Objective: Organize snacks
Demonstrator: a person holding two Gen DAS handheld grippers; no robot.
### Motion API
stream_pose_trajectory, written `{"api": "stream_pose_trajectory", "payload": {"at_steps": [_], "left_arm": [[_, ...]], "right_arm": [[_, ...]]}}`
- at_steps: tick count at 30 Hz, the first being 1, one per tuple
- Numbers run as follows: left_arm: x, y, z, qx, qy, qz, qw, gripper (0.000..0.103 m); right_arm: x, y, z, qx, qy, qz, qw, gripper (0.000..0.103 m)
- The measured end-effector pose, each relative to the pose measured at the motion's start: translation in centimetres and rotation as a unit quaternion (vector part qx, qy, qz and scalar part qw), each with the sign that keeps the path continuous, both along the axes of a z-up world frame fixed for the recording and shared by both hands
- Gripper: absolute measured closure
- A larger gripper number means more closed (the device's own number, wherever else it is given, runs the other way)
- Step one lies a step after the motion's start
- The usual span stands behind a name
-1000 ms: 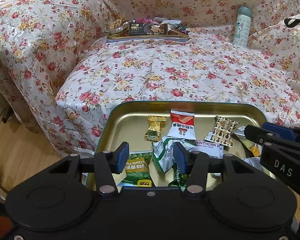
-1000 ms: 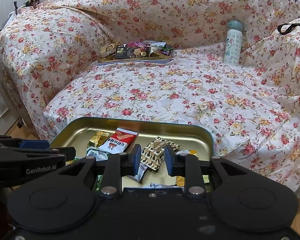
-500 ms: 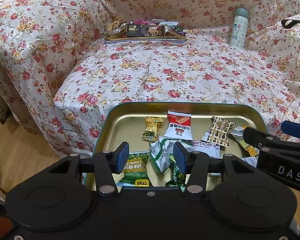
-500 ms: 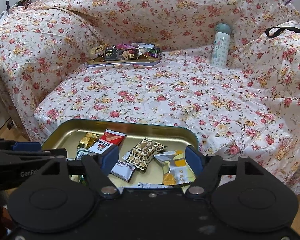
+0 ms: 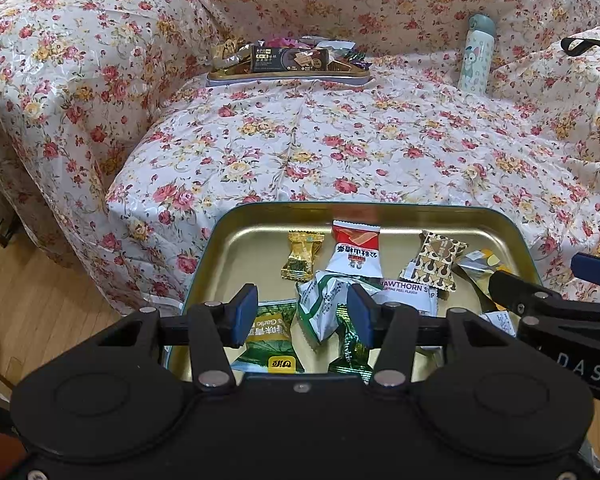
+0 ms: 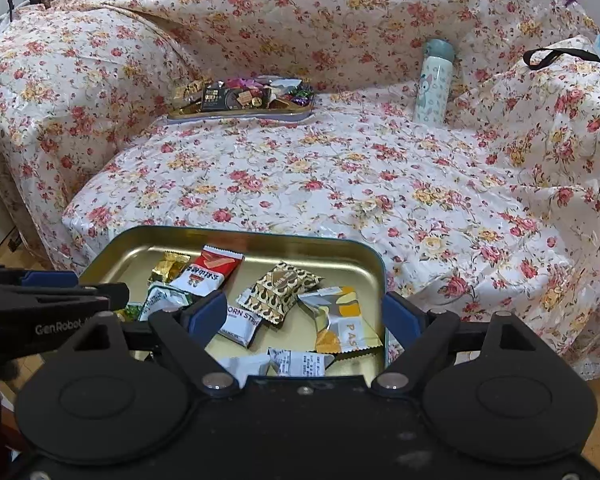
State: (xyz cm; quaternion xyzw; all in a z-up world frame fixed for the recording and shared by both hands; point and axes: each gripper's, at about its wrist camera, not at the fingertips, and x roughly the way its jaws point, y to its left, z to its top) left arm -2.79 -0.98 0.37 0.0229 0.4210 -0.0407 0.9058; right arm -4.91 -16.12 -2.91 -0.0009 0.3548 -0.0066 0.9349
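A gold tray (image 5: pixel 364 208) sits close below both grippers at the sofa's front edge and holds several wrapped snacks. Among them are a red-and-white packet (image 5: pixel 355 248), a gold candy (image 5: pixel 302 256), a brown patterned packet (image 6: pixel 280 286) and a yellow-and-silver packet (image 6: pixel 340 320). My left gripper (image 5: pixel 301 312) hovers over the tray's near left part, partly open, with nothing pressed between its blue pads. My right gripper (image 6: pixel 304 314) hangs over the tray's right part. Its jaws are opening wide, and the packets lie loose in the tray beneath them. A second tray (image 6: pixel 240 114), heaped with snacks, rests far back on the sofa.
A pale patterned bottle (image 6: pixel 434 80) stands upright at the back right of the floral-covered sofa seat (image 6: pixel 320 168). A black strap (image 6: pixel 556 56) lies on the right armrest. Wooden floor (image 5: pixel 28 280) shows to the left of the sofa.
My right gripper's jaws have gone from nearly shut to wide apart, uncovering the packets beneath them. The left gripper has kept its place and its opening.
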Motion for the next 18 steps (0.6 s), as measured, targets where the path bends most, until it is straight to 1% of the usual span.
{"api": "stream_pose_trajectory", "payload": {"at_steps": [13, 18], "left_arm": [[0.44, 0.05, -0.51, -0.002, 0.02, 0.002, 0.9998, 0.046], [0.45, 0.18, -0.53, -0.003, 0.021, 0.004, 0.9998, 0.046]], "right_arm": [[0.21, -0.13, -0.21, 0.005, 0.009, 0.004, 1.0, 0.012], [0.24, -0.17, -0.2, 0.005, 0.009, 0.003, 1.0, 0.012]]}}
